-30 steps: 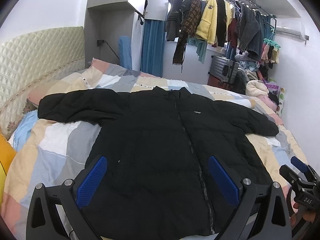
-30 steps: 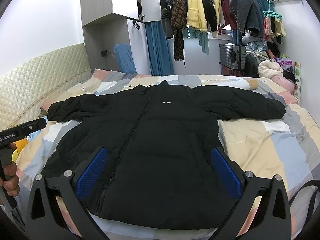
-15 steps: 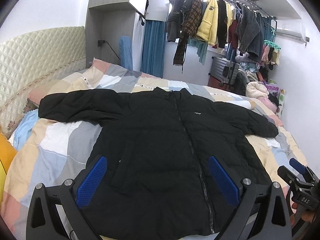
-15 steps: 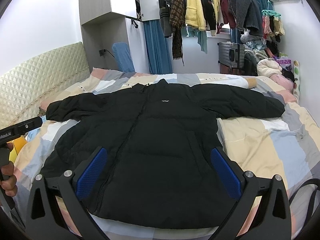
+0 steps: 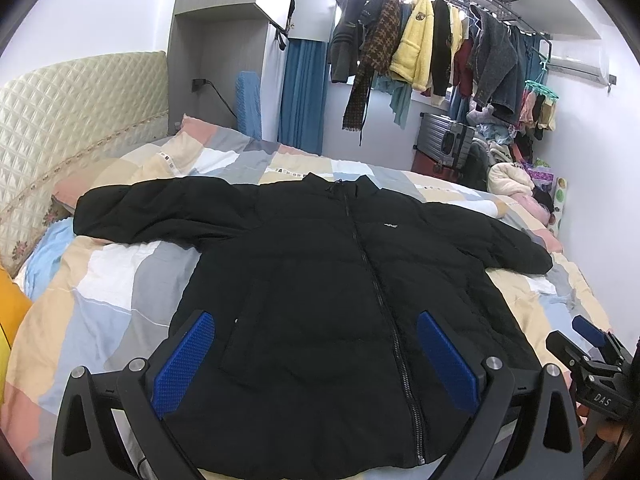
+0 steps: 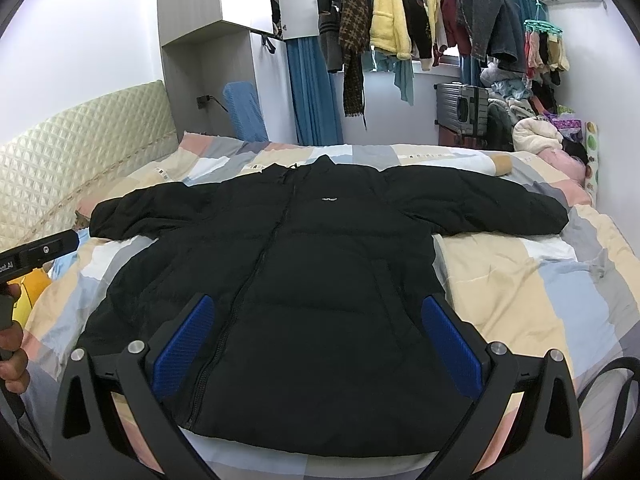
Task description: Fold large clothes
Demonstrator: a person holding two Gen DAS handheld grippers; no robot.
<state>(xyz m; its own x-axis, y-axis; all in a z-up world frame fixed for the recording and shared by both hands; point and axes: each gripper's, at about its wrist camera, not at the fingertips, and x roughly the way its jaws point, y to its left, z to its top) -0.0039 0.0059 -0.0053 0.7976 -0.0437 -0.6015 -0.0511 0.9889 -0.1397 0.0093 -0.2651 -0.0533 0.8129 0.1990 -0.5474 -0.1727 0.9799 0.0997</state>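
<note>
A large black puffer jacket [image 5: 332, 280] lies flat and zipped on the bed, front up, collar far, both sleeves spread sideways; it also shows in the right wrist view [image 6: 320, 272]. My left gripper [image 5: 316, 356] is open and empty, hovering over the jacket's hem on its left half. My right gripper [image 6: 318, 344] is open and empty above the hem. The right gripper's body shows at the left wrist view's right edge [image 5: 592, 364]; the left gripper's body shows at the right wrist view's left edge [image 6: 36, 254].
The bed has a patchwork quilt [image 6: 540, 288] and a padded cream headboard [image 5: 72, 120] on the left. Hung clothes [image 5: 432, 52], a suitcase [image 5: 444, 148] and a pile of soft things [image 6: 552, 136] stand beyond the far edge.
Both views have shifted very slightly; the jacket has not moved and both grippers stay open.
</note>
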